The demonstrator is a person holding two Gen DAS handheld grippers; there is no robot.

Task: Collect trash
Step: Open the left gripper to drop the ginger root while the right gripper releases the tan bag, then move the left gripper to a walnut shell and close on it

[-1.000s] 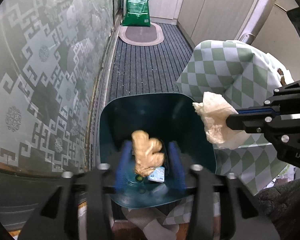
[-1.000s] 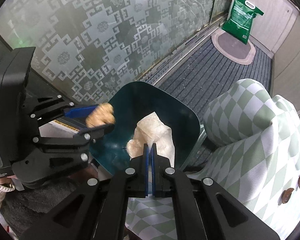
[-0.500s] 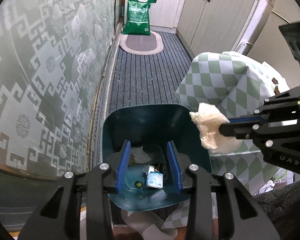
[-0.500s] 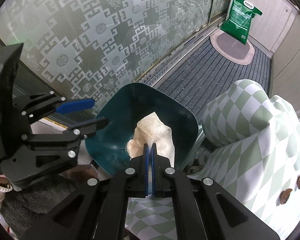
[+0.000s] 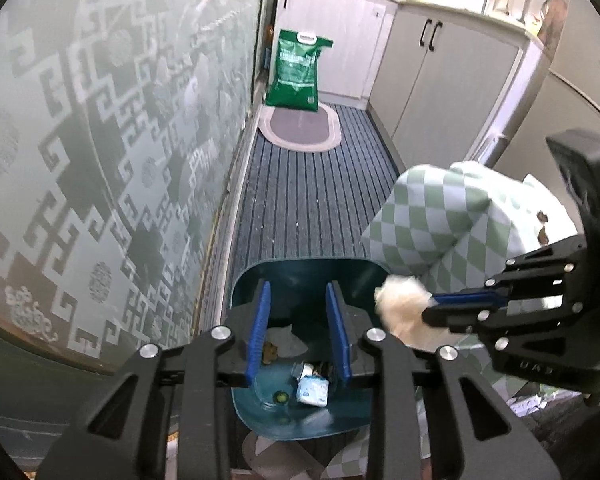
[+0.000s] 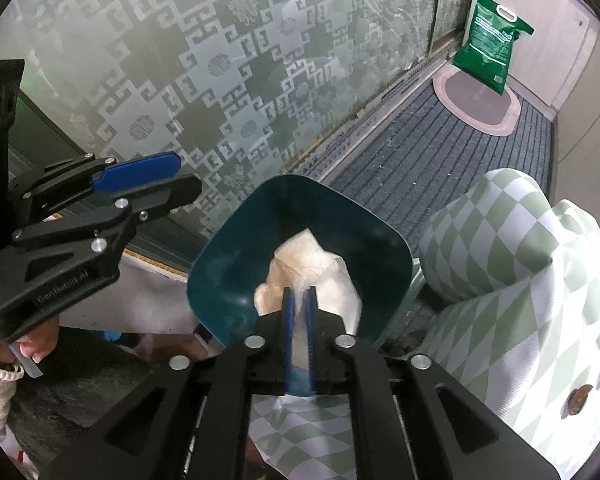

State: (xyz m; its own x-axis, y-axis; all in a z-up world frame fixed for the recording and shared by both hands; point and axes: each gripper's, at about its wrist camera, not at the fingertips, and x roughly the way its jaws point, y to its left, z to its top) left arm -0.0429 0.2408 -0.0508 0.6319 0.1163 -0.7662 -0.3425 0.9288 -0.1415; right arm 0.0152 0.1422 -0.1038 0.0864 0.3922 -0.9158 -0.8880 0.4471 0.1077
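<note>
A dark teal trash bin (image 5: 300,276) stands on the floor, also seen in the right wrist view (image 6: 236,248). Trash lies at its bottom, including a small white carton (image 5: 312,388). My left gripper (image 5: 300,320) is open and empty above the bin; it shows at the left in the right wrist view (image 6: 156,176). My right gripper (image 6: 299,296) is shut on a crumpled white tissue (image 6: 312,272) and holds it over the bin's opening; the tissue also shows in the left wrist view (image 5: 404,308) at the bin's right rim.
A green-and-white checkered cushion (image 5: 440,220) lies right of the bin. A patterned frosted glass wall (image 5: 100,140) runs along the left. A striped floor mat (image 5: 312,200), an oval rug (image 5: 300,128), a green bag (image 5: 298,70) and white cabinets (image 5: 440,80) lie beyond.
My left gripper opened and let go of the tan crumpled trash, which fell into the bin, then rose. My right gripper still holds the tissue over the bin.
</note>
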